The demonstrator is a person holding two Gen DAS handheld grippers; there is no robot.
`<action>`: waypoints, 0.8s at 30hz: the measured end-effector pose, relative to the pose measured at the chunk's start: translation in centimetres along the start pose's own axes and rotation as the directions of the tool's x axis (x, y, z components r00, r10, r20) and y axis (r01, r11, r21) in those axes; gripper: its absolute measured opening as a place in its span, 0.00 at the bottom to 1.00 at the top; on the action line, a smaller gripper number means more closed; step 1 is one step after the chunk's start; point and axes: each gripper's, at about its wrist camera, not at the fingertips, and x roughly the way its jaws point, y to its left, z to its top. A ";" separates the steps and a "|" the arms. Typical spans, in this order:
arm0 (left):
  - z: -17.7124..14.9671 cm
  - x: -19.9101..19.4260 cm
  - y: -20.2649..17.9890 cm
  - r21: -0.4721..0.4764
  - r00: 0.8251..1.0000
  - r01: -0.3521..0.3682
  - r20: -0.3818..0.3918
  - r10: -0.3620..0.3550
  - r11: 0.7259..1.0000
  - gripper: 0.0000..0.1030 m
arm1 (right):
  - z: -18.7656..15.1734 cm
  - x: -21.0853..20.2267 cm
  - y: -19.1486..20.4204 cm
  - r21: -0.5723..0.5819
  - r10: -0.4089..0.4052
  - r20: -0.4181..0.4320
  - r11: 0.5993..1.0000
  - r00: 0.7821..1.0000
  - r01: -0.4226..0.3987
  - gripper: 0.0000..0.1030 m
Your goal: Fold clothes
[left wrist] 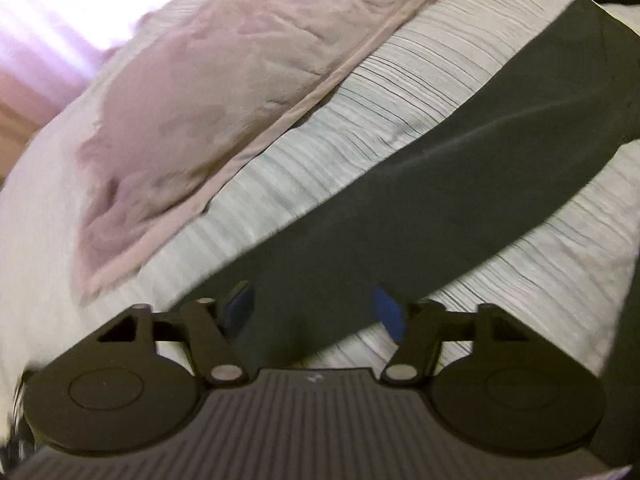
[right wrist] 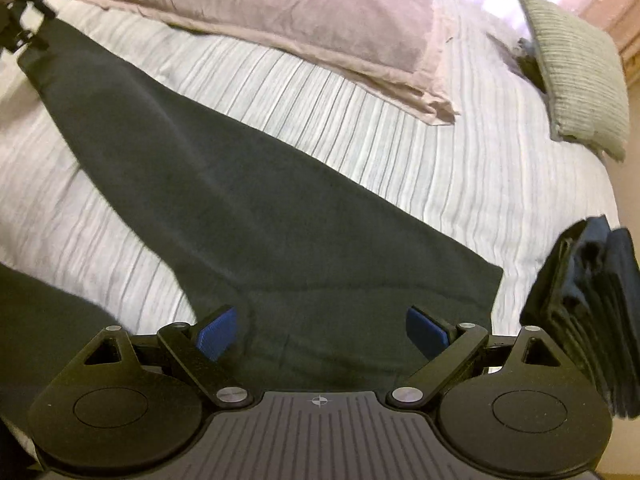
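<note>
A dark grey garment [right wrist: 248, 200] lies stretched out long on a pale striped bedspread [right wrist: 440, 168]. In the left wrist view the same garment [left wrist: 460, 184] runs from between the fingers up to the right. My left gripper [left wrist: 314, 312] is open with the garment's near end between its blue pads. My right gripper [right wrist: 322, 332] is open over the garment's wide end. The left gripper also shows far off in the right wrist view [right wrist: 20, 20] at the garment's narrow end.
A mauve pillow [right wrist: 280, 16] lies across the bed's far side, also in the left wrist view [left wrist: 224, 100]. A striped green cushion [right wrist: 576, 76] stands at right. A stack of folded dark clothes [right wrist: 588, 312] sits at the right edge.
</note>
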 end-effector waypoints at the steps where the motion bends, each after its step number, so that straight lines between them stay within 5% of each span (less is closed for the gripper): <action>1: 0.7 1.4 0.5 0.035 1.000 0.022 0.001 -0.022 0.999 0.55 | 0.3 0.5 -0.1 -0.006 -0.001 -0.006 1.000 1.000 0.001 0.91; 9: 3.3 10.1 3.2 0.223 0.988 0.144 -0.086 -0.128 0.964 0.51 | 2.0 3.7 -2.0 -0.036 -0.016 -0.034 0.999 0.999 0.015 0.91; 16: 2.8 14.1 5.5 0.231 0.935 0.287 -0.278 -0.220 0.930 0.45 | 2.6 7.0 -3.8 -0.076 0.019 -0.074 0.997 0.997 -0.024 0.91; 21: 3.0 14.0 5.8 0.222 0.920 0.313 -0.311 -0.237 0.924 0.09 | 4.3 9.0 -5.6 -0.127 0.017 -0.061 0.992 0.998 -0.025 0.91; 24: 2.8 12.3 5.5 0.250 0.937 0.276 -0.285 -0.202 0.928 0.03 | 4.8 10.3 -8.3 -0.155 0.008 -0.064 0.988 0.998 -0.018 0.91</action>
